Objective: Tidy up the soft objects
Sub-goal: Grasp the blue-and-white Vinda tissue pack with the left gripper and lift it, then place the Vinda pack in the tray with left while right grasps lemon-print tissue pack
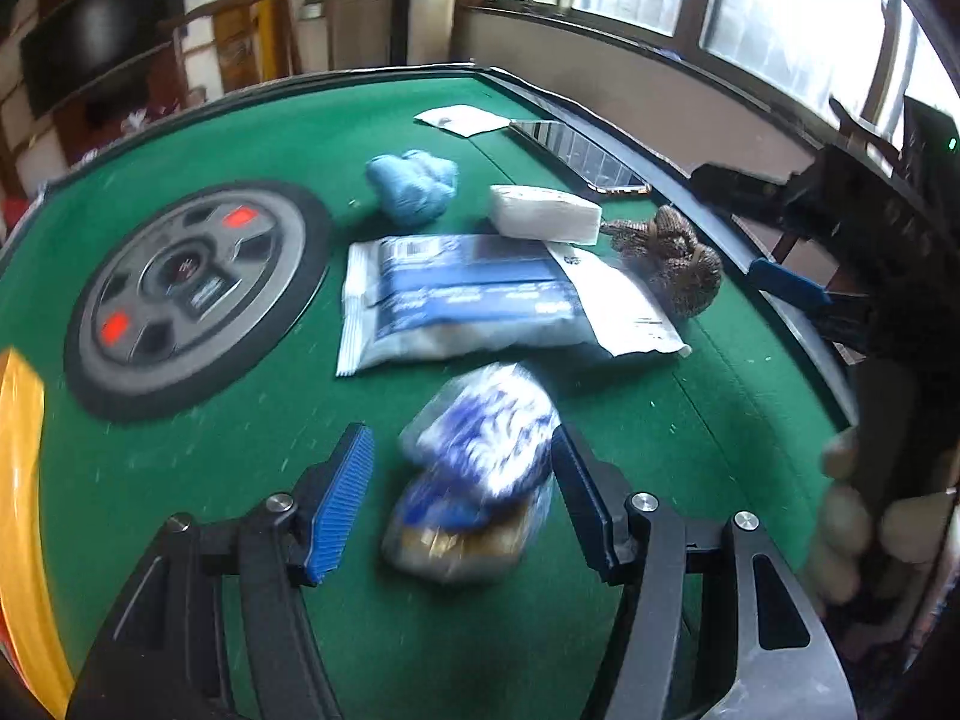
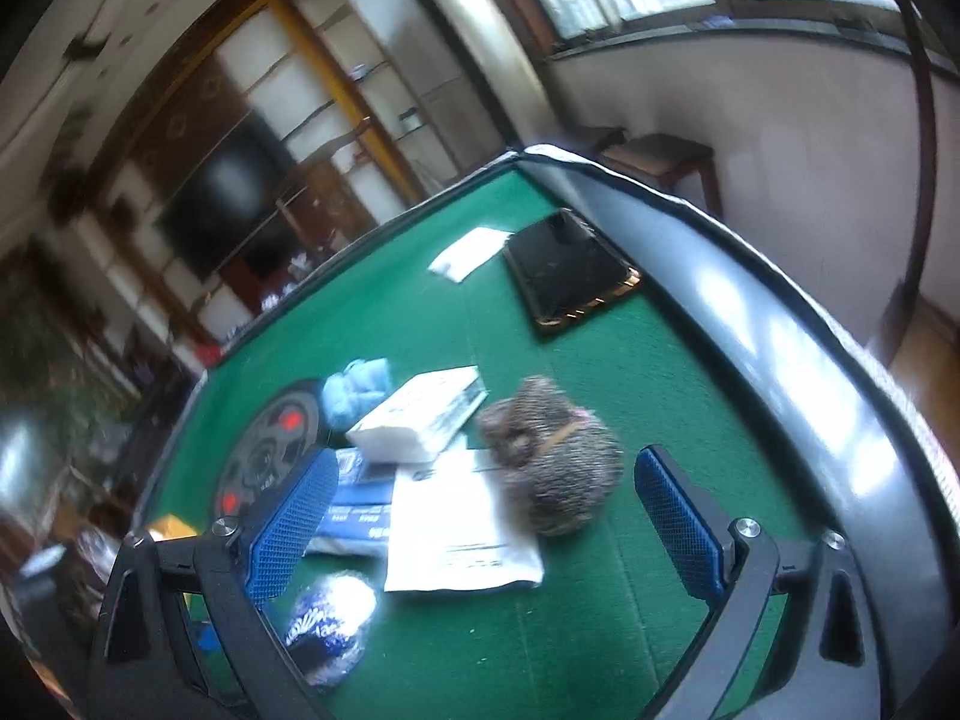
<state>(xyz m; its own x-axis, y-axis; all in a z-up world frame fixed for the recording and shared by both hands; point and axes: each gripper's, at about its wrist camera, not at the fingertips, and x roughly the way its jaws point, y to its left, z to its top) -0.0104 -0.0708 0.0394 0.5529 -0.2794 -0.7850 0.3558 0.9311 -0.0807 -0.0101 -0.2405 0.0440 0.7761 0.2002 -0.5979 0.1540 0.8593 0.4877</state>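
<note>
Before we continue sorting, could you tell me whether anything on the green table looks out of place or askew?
Yes: a phone lies by the table's far edge, hard and flat among soft things. The white envelope lies askew, overlapping the blue-and-white packet. Nothing looks spilled or damaged. Both the left claw and the right claw are open.

Between the left gripper's ribbed blue pads lies a clear bag mottled blue and white, with a tan patch at its near end. Ahead of it, the flat packet is white with dark blue bands, and a white envelope overlaps it. Farther ahead sit a light blue cloth and a plain white pack. Just ahead of the right gripper, whose pads are also blue, the bundle is speckled brown and grey. The table felt is green, printed with a grey-and-black wheel bearing red marks.
</note>
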